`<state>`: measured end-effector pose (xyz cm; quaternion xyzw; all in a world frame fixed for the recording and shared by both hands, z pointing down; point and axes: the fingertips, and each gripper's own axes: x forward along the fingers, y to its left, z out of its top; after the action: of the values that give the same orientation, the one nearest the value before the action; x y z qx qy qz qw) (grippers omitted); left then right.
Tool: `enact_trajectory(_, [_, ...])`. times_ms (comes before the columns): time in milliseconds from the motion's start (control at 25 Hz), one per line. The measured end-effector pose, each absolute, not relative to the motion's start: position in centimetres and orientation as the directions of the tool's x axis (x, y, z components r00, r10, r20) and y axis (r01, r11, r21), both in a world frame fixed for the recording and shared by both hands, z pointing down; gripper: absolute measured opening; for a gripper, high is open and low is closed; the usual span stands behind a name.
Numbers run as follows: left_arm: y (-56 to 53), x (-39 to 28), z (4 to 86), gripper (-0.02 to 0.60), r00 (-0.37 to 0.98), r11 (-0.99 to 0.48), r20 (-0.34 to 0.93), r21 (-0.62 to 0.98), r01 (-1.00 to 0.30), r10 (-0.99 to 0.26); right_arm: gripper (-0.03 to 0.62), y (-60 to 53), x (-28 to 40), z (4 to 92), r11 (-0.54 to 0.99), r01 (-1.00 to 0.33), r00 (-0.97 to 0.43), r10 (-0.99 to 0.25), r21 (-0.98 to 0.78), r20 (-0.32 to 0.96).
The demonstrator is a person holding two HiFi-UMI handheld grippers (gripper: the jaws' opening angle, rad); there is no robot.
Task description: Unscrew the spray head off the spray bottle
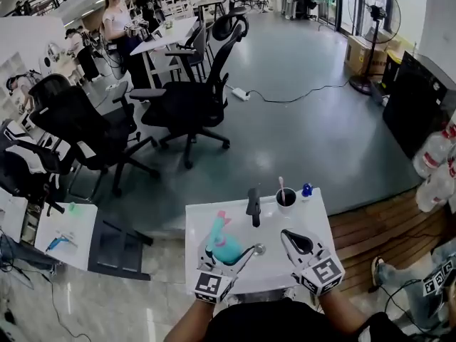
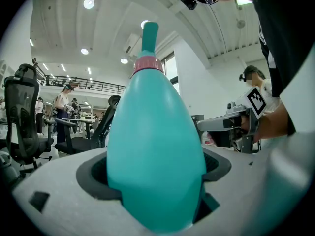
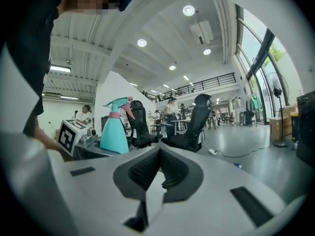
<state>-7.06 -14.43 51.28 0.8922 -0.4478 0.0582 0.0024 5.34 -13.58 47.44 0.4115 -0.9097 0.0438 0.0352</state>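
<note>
1. The white table (image 1: pixel 313 223) is seen at 6 o'clock in the head view, with grey floor (image 1: pixel 306 134) beyond it.
2. The left gripper (image 1: pixel 231 254) is held over the table's 7 o'clock part. It is clamped on the spray bottle (image 1: pixel 228 248), and both jaws are pressed against the teal body in the left gripper view.
3. The right gripper (image 1: pixel 292 238) is held over the table's 5 o'clock part, apart from the bottle. Its jaws are closed together with nothing between them.
4. The bottle is shown upright at 9 o'clock in the right gripper view.
5. The spray head (image 1: pixel 221 224) is seated on the bottle's neck above a pink collar (image 2: pixel 148 64).
6. A black object (image 1: pixel 254 205) is stood at the table's 12 o'clock.
7. A mug (image 1: pixel 286 199) is placed at 1 o'clock, with a small blue object (image 1: pixel 307 189) just beside it.
</note>
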Motion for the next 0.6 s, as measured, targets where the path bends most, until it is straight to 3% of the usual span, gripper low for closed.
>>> enact_trajectory(280, [-14.8,-5.2,50.2,0.453,0.605,-0.613,0.101,-0.102,-0.783,-0.79,0.006,-13.6,5.8,44.9,0.687,-0.724,-0.689,-0.724,-0.062,0.025])
enact_trajectory(400, [-15.1,-5.1,50.4,0.453,0.598,-0.61,0.125,-0.118,-0.784,-0.792,0.099,-12.7,4.2,43.1,0.755,-0.652,-0.757,-0.654,-0.072,0.002])
enact_trajectory(600, [-15.3,-4.2,51.2,0.453,0.607,-0.627,0.164,-0.139,-0.766,-0.778,0.195,-11.1,0.9,41.1,0.84,-0.54,-0.841,-0.541,-0.05,-0.009])
